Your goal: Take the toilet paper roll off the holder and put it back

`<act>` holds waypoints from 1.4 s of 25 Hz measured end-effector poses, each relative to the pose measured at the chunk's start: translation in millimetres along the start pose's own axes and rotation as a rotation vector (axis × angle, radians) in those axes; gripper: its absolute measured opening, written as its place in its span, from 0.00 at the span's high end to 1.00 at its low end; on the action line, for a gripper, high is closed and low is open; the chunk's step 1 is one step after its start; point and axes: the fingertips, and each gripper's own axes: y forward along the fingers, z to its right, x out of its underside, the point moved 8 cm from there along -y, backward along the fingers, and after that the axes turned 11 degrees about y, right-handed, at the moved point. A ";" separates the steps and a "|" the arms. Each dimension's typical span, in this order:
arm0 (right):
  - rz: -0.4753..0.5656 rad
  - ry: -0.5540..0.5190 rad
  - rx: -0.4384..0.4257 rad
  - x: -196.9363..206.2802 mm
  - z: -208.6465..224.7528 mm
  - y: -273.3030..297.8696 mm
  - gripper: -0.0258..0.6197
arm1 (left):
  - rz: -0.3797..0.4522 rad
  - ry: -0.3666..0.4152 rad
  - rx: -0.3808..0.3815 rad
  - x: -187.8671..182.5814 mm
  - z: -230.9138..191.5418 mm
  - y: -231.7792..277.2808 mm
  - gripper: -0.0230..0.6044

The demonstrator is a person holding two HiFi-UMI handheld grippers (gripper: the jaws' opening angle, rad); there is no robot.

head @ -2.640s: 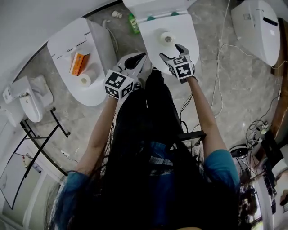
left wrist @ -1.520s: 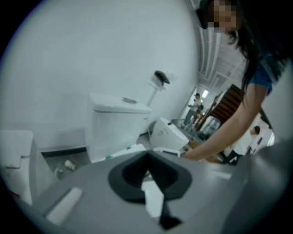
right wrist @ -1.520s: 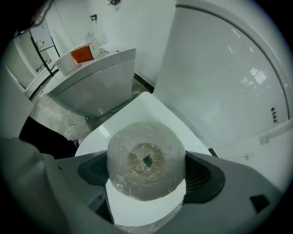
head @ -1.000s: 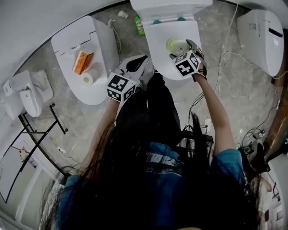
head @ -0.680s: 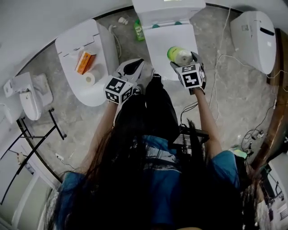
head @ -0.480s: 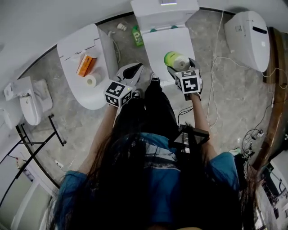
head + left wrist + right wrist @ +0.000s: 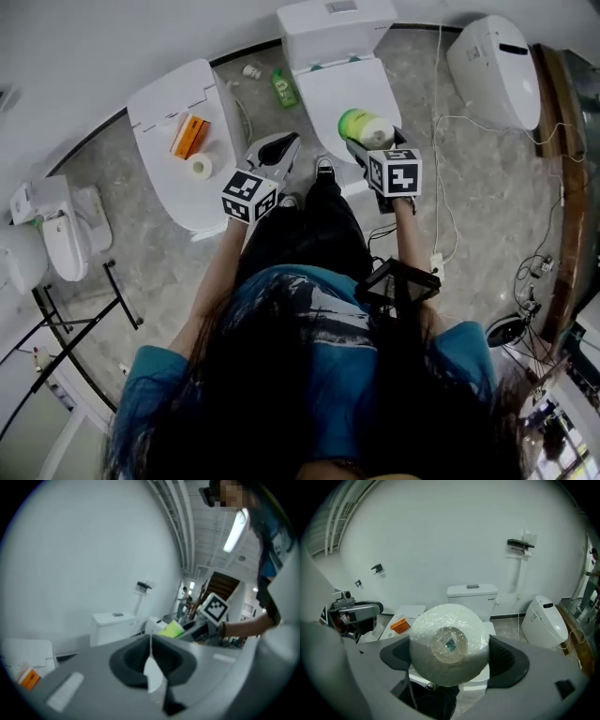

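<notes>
The person (image 7: 309,375) stands facing a row of toilets, a gripper in each hand, both raised to about the same height. The left gripper (image 7: 150,641) has its jaws pressed together with nothing recognisable between them; it points toward the wall and takes no part in the hold. The right gripper (image 7: 452,660) has its jaws spread around the roll (image 7: 449,644), one pad on each side of the roll's curved face, so that the wrapped end and its core face the gripper's camera. From the head view the roll hangs in the air above the front of the middle toilet (image 7: 330,23), touching neither lid nor cistern, and shows a yellow-green end on its left side. Just left stands a second toilet (image 7: 155,103), its lid carrying an orange box (image 7: 190,134) and a spare roll (image 7: 199,166); a green bottle (image 7: 282,89) stands on the floor between the two toilets. A third toilet (image 7: 492,56) sits well apart to the right. On the far wall, right of the cistern, a dark bracket (image 7: 520,544) is mounted; whether it is the holder cannot be told. Judged from this arrangement, the removal is complete, since the roll is lifted free and firmly gripped, while the return to the holder is not yet done.
</notes>
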 end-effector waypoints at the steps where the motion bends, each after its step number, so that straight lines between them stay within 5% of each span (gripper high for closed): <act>1: 0.010 0.008 0.004 4.5 -6.4 -6.8 0.25 | 0.007 0.002 0.007 0.4 3.0 -7.4 0.96; 15: 0.069 0.100 0.032 55.2 -59.2 -62.5 0.25 | 0.003 0.077 0.119 1.7 40.0 -50.2 0.97; 35: 0.072 0.088 0.044 68.4 -58.9 -74.9 0.25 | 0.038 0.057 0.115 5.0 51.0 -52.2 0.97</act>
